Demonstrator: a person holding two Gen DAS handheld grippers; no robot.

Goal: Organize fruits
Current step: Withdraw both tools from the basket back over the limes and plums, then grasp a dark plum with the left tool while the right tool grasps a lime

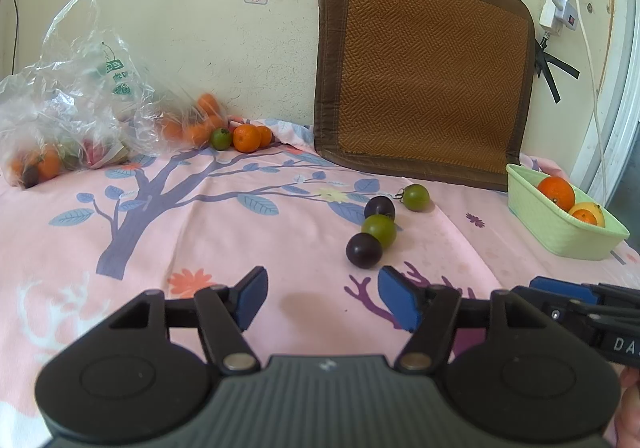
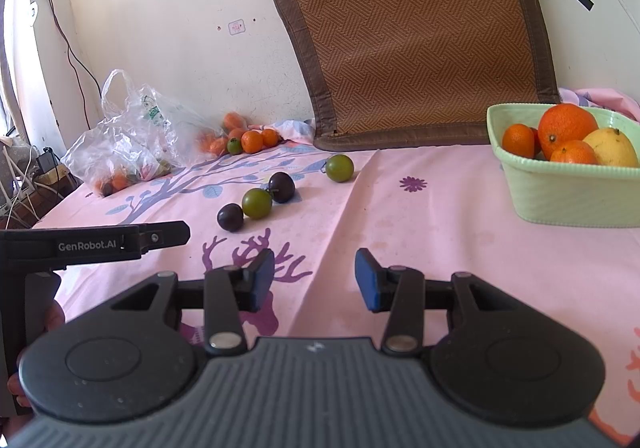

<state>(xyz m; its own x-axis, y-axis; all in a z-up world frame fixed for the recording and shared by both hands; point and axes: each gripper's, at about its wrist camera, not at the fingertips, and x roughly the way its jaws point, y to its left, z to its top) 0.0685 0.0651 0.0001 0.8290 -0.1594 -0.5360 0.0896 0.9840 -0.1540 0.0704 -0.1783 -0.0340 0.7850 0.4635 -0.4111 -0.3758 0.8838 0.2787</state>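
Left wrist view: both tongs hung released and empty over the pink cloth point(image 1: 240, 232).
Nearest dark plum point(image 1: 363, 250) lay just beyond the left gripper point(image 1: 322, 298), slightly right; right gripper point(image 2: 314, 280) sat farther off, green basket point(image 2: 560, 192) far right.

The pink sheet point(image 2: 420, 240) right in front of the right gripper point(image 2: 315, 280) is bare up to the green basket point(image 2: 560, 192), so there is room to pass. The left gripper point(image 1: 322, 298) has bare sheet in front and far to its left. Four small fruits lie in a crooked row in the way: a dark plum point(image 1: 363, 250), a green one point(image 1: 379, 230) touching it, another dark one point(image 1: 379, 208), and a green one point(image 1: 415, 197) a bit apart. A plastic bag point(image 1: 76, 108) and a mat point(image 1: 424, 76) block the back
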